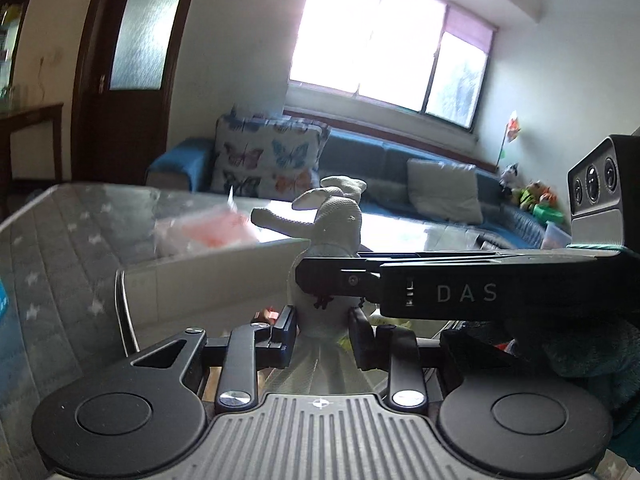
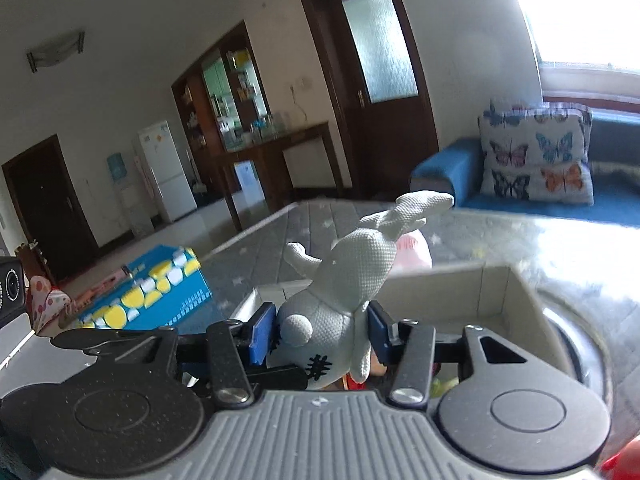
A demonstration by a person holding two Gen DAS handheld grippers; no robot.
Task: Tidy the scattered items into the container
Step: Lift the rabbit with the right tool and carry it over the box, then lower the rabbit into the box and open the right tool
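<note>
A white stuffed rabbit (image 1: pixel 334 216) is held upright over the open beige container (image 1: pixel 224 276). My left gripper (image 1: pixel 323 338) is shut on its skirt at the bottom. My right gripper (image 2: pixel 322 330) is shut on its body, and its black finger (image 1: pixel 340 280) reaches in from the right across the rabbit in the left wrist view. The rabbit (image 2: pixel 352 276) tilts in the right wrist view, above the container (image 2: pixel 460 292). A pink and white bag (image 1: pixel 208 232) lies on the table behind the container.
The container stands on a grey starred glass table (image 1: pixel 60 264). A blue and yellow box (image 2: pixel 152 292) lies at the table's left. A blue sofa (image 1: pixel 400 172) with a butterfly cushion (image 1: pixel 264 156) stands behind. Colourful items show inside the container (image 2: pixel 440 384).
</note>
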